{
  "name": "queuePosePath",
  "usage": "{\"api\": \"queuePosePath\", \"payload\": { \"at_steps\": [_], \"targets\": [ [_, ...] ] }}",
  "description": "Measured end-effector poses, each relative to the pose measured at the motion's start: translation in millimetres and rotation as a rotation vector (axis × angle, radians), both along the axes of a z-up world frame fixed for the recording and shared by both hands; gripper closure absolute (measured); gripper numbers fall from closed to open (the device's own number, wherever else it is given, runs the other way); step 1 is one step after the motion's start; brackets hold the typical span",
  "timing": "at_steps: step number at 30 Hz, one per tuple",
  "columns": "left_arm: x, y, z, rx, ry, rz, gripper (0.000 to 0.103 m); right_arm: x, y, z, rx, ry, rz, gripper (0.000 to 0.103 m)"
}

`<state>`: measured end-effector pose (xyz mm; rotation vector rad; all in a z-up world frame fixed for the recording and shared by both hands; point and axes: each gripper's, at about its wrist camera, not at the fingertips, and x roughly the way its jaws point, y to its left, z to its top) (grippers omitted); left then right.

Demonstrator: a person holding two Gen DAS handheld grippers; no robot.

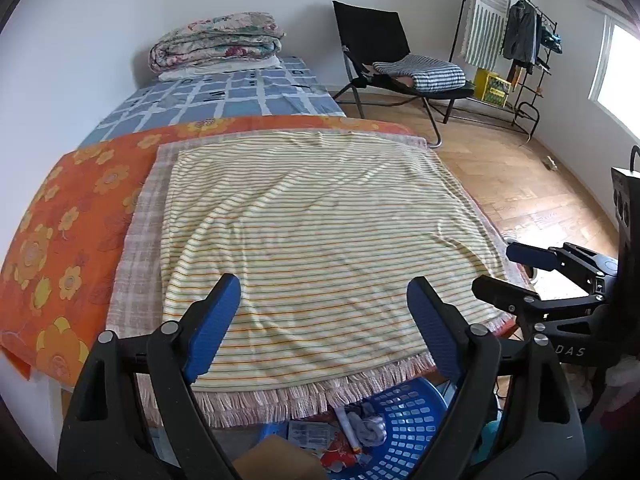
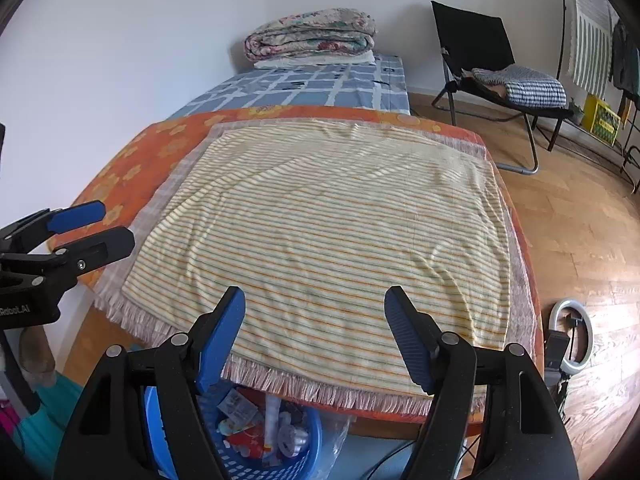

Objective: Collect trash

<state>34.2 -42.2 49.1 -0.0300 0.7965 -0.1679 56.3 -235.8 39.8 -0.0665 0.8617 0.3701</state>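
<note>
Two grippers hang over the near edge of the table, and both are empty. The left gripper (image 1: 322,320) has its blue pads spread wide with only striped cloth showing between them; the right gripper (image 2: 314,328) also stands with its jaws apart, a little less wide, and nothing is caught in it either. Each is tilted down toward the front fringe of the striped cloth (image 1: 320,220), which lies flat and wrinkled across the middle of the table on top of a checked fringed layer and an orange floral cover (image 1: 60,240).

No loose trash is visible anywhere on the cloth, from the near edge to the far edge. The trash (image 2: 256,436) sits instead in the blue basket (image 2: 296,468) on the floor just below the table's near edge: wrappers, a red printed packet and crumpled pale pieces lie inside its perforated wall.

My reading is that the collecting step is at or near its end, with the last piece dropped and both tools free. The next move calls for a look over the table's corners and the floor around the basket for anything missed; a flat card-like piece (image 1: 280,460) beside the basket may need picking up, though I cannot tell what it is.
</note>
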Motion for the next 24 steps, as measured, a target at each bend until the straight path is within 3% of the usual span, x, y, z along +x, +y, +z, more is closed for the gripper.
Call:
{"api": "queuePosePath", "payload": {
  "at_steps": [9, 24],
  "targets": [
    [-0.5, -0.6, -1.1, 0.015, -0.008, 0.022, 0.005, 0.3, -5.0, -0.9, 0.010, 0.004, -0.023, 0.031],
    [-6.9, 1.7, 2.7, 0.012, -0.030, 0.033, 0.005, -2.5, -7.8, -2.1, -0.003, -0.009, -0.039, 0.031]
  ]
}}
